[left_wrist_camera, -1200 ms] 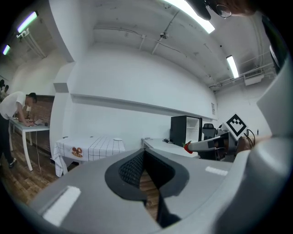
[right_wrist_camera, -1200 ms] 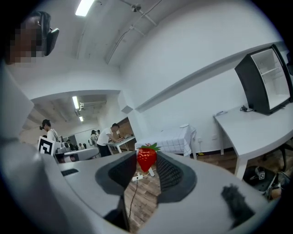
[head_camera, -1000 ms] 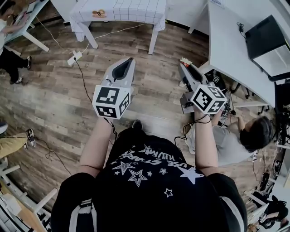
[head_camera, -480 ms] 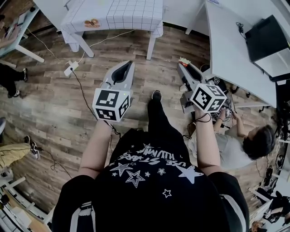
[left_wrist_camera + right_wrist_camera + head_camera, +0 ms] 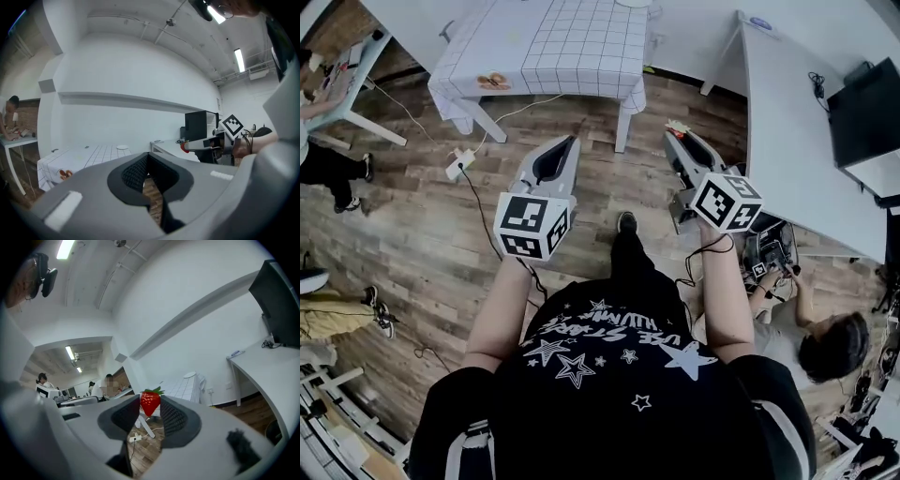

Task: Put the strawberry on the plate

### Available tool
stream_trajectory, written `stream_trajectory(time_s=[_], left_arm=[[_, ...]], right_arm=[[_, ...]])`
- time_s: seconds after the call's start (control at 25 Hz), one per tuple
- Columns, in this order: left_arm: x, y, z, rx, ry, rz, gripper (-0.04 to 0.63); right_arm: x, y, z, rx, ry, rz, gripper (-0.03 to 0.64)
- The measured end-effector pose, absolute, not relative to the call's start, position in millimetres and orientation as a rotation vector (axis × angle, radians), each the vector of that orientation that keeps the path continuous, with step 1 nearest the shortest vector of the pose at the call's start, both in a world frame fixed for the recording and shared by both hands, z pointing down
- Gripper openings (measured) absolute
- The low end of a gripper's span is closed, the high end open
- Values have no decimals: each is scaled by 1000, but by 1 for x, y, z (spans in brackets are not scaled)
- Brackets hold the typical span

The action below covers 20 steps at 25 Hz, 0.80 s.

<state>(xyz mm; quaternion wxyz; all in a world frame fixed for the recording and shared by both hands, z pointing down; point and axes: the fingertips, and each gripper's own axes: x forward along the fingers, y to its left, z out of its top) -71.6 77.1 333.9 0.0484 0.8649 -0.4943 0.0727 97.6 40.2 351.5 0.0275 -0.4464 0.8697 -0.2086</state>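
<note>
A red strawberry [image 5: 150, 402] with green leaves is pinched at the tips of my right gripper [image 5: 151, 410], which is shut on it. In the head view the strawberry [image 5: 678, 125] shows at the tip of the right gripper [image 5: 681, 137], held above the wooden floor. My left gripper [image 5: 570, 142] is level with it to the left; its jaws [image 5: 147, 157] meet at the tips with nothing between them. A small white plate [image 5: 122, 147] lies on the table with the grid cloth [image 5: 572, 37] ahead, and the right gripper view also shows the plate [image 5: 190, 375].
A white desk [image 5: 787, 122] with a dark monitor [image 5: 867, 112] runs along the right. A power strip [image 5: 457, 167] and cables lie on the floor at left. An orange object [image 5: 492, 82] sits on the cloth's near corner. One person [image 5: 825, 333] crouches at lower right.
The grid-cloth table has come closer and lower in the head view as the person steps forward. Both grippers keep their pose, the right still holding the strawberry.
</note>
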Motion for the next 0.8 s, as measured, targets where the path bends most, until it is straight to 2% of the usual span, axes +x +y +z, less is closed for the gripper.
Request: stream_trajectory(time_s=[0.28,0.8], left_arm=[[-22,-9,333,2640,-1440,222,6],[27,-157,329,2624,-1457,231,6]], right_arm=[[145,-49,354,-1395,2647,-695,146],[198,-184,365,-1384,2634,-733,146]])
